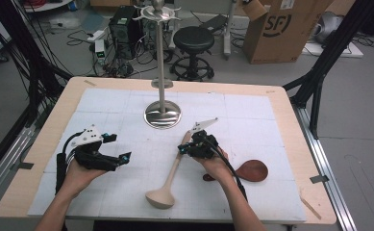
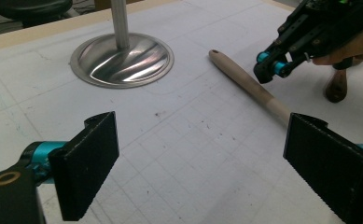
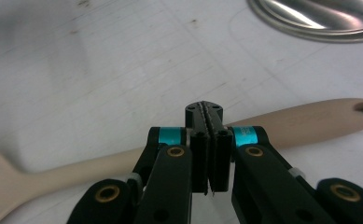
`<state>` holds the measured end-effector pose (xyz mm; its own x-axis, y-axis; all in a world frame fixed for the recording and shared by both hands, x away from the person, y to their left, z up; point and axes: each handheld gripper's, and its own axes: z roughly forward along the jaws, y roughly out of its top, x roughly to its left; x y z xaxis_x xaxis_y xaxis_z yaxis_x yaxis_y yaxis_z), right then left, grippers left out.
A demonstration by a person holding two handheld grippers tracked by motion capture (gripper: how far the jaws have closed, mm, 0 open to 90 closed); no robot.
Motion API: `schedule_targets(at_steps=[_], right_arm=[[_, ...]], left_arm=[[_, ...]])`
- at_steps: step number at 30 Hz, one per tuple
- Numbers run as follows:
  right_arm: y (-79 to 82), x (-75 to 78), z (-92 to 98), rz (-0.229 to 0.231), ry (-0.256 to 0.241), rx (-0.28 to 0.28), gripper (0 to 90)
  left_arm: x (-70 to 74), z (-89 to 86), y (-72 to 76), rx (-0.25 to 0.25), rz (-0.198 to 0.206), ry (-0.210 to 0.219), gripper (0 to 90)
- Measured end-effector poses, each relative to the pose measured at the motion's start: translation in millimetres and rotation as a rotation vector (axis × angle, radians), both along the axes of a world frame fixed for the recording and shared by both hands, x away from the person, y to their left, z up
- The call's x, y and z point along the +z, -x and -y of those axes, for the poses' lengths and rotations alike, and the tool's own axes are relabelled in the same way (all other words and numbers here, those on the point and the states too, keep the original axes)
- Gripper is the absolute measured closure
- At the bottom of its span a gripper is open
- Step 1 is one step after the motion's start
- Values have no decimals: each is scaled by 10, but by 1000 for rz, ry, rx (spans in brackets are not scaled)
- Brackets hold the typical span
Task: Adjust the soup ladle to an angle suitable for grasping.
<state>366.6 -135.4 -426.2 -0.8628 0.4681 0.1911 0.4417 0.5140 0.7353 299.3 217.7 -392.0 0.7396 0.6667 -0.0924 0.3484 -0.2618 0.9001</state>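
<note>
A beige wooden ladle (image 1: 172,175) lies on the white mat, bowl toward the near edge, handle pointing at the metal stand (image 1: 162,114). My right gripper (image 1: 180,149) hovers low over the upper part of the handle, its jaws pressed together with nothing between them. In the right gripper view the shut right gripper (image 3: 204,109) stands in front of the handle of the ladle (image 3: 310,121). My left gripper (image 1: 118,147) is open at the left, aimed toward the ladle (image 2: 249,84). The left gripper (image 2: 207,158) has only bare mat between its wide-apart pads.
A dark brown wooden spoon (image 1: 252,170) lies to the right of my right hand. The stand's tall pole rises from a round shiny base (image 2: 122,58) at mid-table. Behind the table are a stool (image 1: 193,41), a cardboard box (image 1: 283,29) and floor cables.
</note>
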Motion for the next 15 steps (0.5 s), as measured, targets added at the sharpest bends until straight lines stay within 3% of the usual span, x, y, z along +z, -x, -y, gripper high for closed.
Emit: schedule_targets(at_steps=[7, 15], right_arm=[[247, -1, 23, -13, 5, 91, 891], [527, -77, 51, -25, 4, 135, 891]], left_arm=[[0, 4, 3, -4, -1, -5, 109], [-4, 21, 6, -5, 0, -11, 109]])
